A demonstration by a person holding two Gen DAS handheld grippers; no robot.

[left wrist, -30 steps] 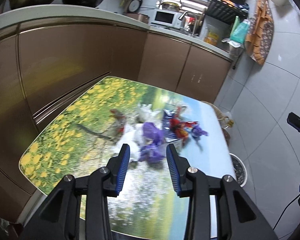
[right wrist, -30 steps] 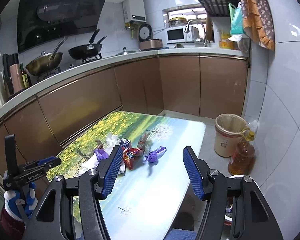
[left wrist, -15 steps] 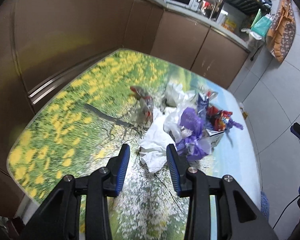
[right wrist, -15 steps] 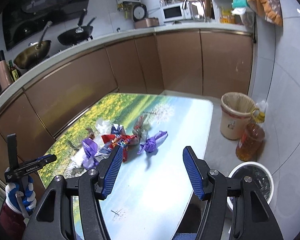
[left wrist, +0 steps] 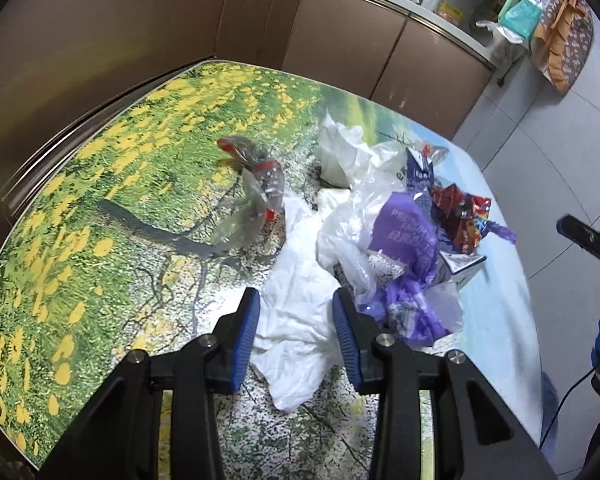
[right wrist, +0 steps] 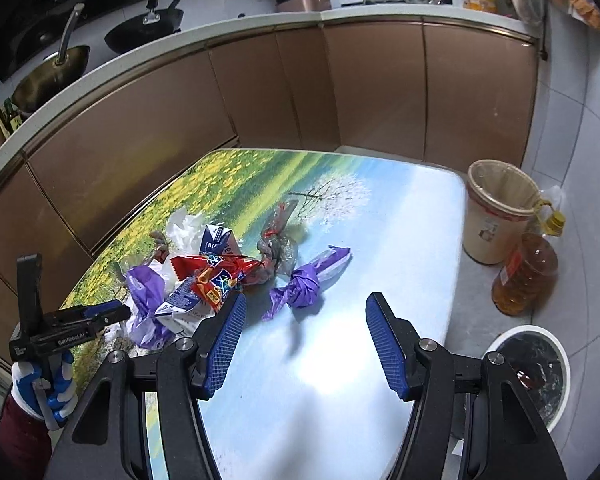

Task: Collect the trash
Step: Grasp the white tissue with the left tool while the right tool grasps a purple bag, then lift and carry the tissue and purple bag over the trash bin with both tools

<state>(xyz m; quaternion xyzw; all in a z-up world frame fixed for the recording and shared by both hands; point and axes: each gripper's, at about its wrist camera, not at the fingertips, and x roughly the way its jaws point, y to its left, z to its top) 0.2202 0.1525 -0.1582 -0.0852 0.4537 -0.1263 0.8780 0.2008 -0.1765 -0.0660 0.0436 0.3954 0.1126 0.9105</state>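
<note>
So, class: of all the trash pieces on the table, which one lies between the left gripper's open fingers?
The crumpled white tissue: it lies between the left gripper fingers, while the purple bag sits to its right.

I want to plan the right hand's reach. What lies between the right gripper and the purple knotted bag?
Right wrist view: only bare table between the open right gripper and the purple bag.

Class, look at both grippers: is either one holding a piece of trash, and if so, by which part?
Nothing is held. The left gripper is open, its fingers straddling the white tissue. The right gripper is open above the table.
</note>
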